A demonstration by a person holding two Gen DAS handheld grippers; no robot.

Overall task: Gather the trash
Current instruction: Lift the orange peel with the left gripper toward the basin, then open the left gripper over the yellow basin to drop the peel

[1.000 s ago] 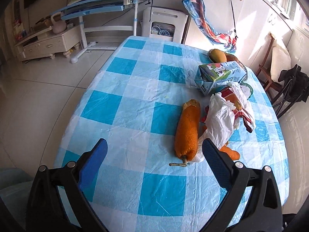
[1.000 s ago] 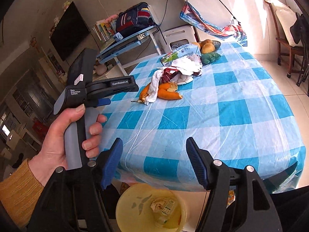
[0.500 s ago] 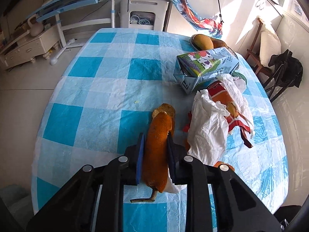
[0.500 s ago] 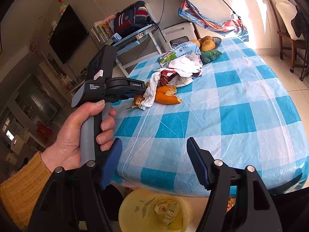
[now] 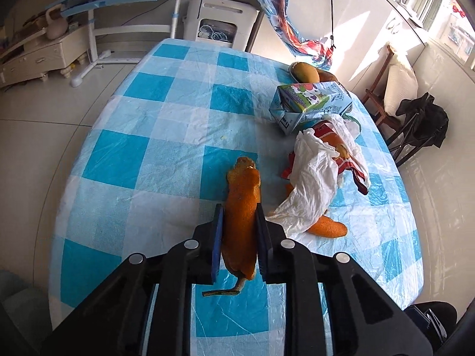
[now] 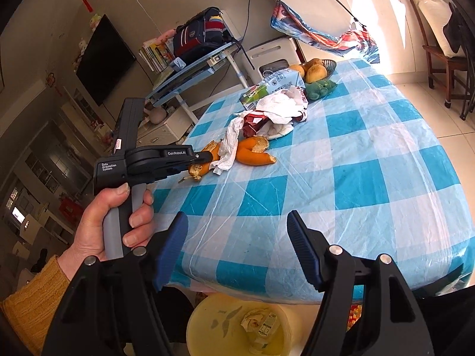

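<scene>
The left gripper had just squeezed its blue fingers shut on the long orange fruit peel, which lay on the blue-and-white checked table. At two o'clock from the peel sat a crumpled white plastic bag. The right gripper hung with fingers wide apart and empty, above the round yellow bin.

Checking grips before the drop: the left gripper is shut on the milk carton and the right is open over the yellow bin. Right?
Not the carton: the left gripper is shut on the orange peel, as the left wrist view shows. The rest holds.
</scene>
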